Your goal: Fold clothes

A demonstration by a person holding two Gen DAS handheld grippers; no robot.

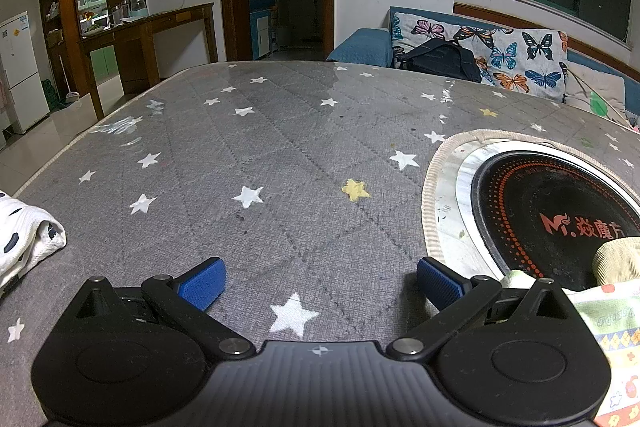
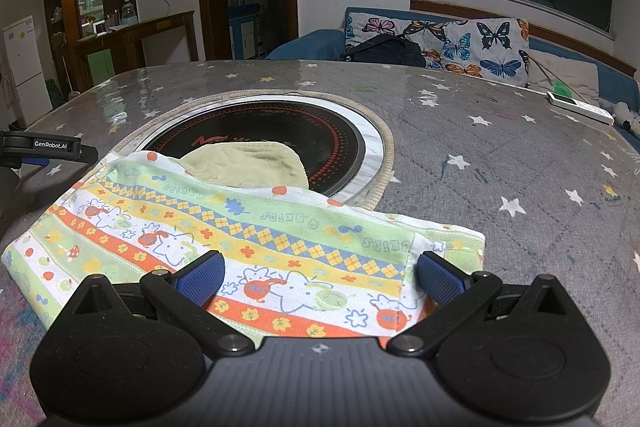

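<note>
At the far left edge of my left wrist view, a white garment with dark spots [image 1: 24, 239] lies bunched on the grey star-print table cover [image 1: 280, 147]. It looks roughly doubled over, but I cannot tell whether it counts as folded. In the lower centre of that frame my left gripper [image 1: 320, 285] has its blue pads spread wide over bare cover, holding nothing. At the right edge of the same frame sits the round black cooktop [image 1: 560, 211] set into the table, with a corner of the patterned cloth showing in the lower right.

In the right wrist view, the other gripper's black arm pokes in at the middle left edge. The striped children's garment [image 2: 248, 223], printed with stars, mushrooms and leaves, spreads across the centre of the frame, its far edge lying over the cooktop rim. A pale yellow ribbed part [image 2: 248, 163] sticks out behind it onto the black glass; I cannot tell if it is a lining or a separate piece. My right gripper [image 2: 320, 279] sits at the lower centre, pads parted, straddling the near hem without pinching it.

I judge the fold on this garment barely begun: it lies mostly flat, a flap turned at its right end, neither tool gripping. The grab, the fold and any stacking are all left.
</note>
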